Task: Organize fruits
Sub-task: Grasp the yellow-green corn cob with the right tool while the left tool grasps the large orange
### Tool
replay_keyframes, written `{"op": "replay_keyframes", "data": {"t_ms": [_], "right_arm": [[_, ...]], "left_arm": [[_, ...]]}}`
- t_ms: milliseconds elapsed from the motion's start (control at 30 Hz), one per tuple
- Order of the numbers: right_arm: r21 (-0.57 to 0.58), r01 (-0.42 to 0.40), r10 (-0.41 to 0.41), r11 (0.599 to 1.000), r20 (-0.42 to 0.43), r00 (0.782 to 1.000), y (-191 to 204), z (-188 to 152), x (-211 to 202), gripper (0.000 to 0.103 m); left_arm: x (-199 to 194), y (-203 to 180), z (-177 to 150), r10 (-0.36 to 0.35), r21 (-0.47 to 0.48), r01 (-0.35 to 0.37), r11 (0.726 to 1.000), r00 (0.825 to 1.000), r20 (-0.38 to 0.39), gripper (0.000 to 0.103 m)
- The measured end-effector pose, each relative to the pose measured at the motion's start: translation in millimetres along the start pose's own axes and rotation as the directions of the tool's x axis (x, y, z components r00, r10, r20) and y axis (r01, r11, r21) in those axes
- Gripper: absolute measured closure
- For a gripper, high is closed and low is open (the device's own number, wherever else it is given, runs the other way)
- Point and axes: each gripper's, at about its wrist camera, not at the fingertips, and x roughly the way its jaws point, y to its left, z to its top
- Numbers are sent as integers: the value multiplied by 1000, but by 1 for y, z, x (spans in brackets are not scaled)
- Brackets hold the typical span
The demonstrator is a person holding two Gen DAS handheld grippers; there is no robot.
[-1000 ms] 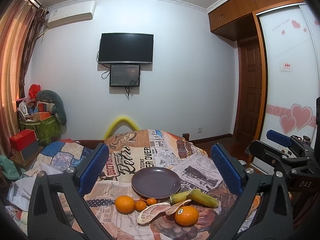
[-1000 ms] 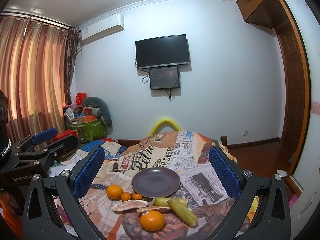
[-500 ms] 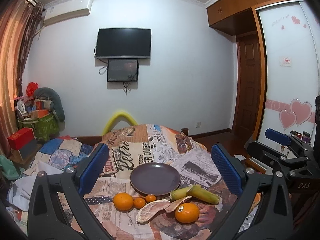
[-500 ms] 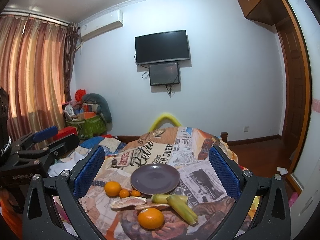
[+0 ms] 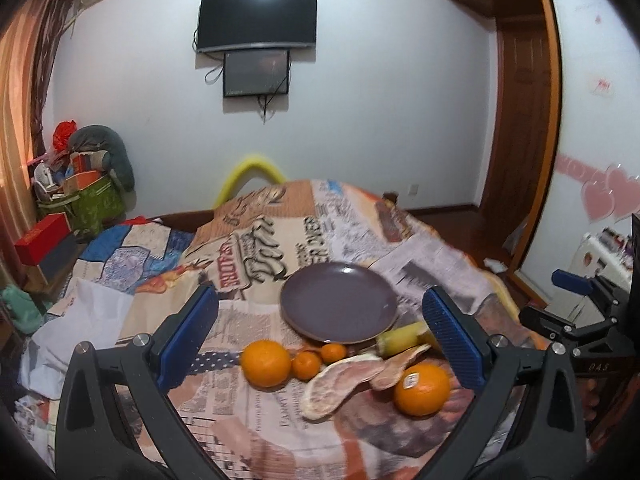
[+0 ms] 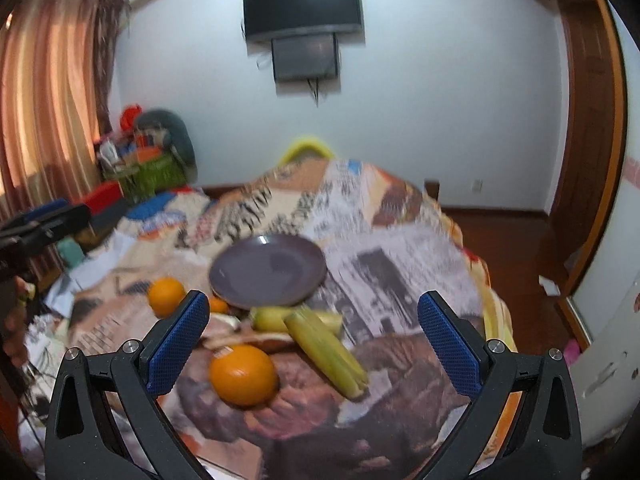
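Purple plate [image 5: 339,306] is set bare on a newspaper-print cloth [image 5: 264,240], with two large oranges [image 5: 265,363], two small oranges [image 5: 306,365], peel pieces [image 5: 340,380] and green-yellow stalks [image 6: 325,347] laid just in front of it. Left gripper [image 5: 324,336] and right gripper [image 6: 316,336] are held above the fruit, each with blue pads [image 5: 188,336] spread wide apart and nothing gripped. Right view is blurred.
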Motion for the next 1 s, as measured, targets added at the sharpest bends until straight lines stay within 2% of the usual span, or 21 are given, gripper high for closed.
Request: {"op": "replay_keyframes", "data": {"t_ms": [133, 233, 400, 533, 600, 667, 767, 1000], "right_arm": [[-5, -3, 3, 1000, -84, 996, -9, -9, 28, 0], [5, -7, 8, 1000, -143, 990, -16, -17, 47, 0], [13, -28, 30, 1000, -222, 975, -22, -27, 71, 6], [-5, -35, 33, 999, -254, 967, -24, -34, 86, 11], [-17, -40, 34, 999, -264, 964, -24, -36, 91, 12], [-25, -54, 45, 998, -278, 960, -23, -38, 96, 20], [-30, -71, 58, 997, -300, 952, -20, -41, 106, 25], [-18, -102, 90, 995, -344, 935, -22, -45, 124, 37]], "left_arm": [[25, 13, -3, 4, 3, -4, 1000, 999, -52, 1], [49, 23, -9, 4, 1, -4, 1000, 994, -112, 7], [93, 38, -34, -26, -38, 17, 999, 969, -246, 19], [118, 44, -54, -23, -48, 8, 999, 947, -321, 21], [127, 47, -61, -21, -56, 2, 998, 939, -342, 21], [135, 49, -65, -16, -62, -7, 998, 933, -361, 21], [146, 55, -69, -6, -67, -22, 997, 923, -385, 21], [168, 64, -78, -1, -81, -37, 996, 908, -420, 21]]}}
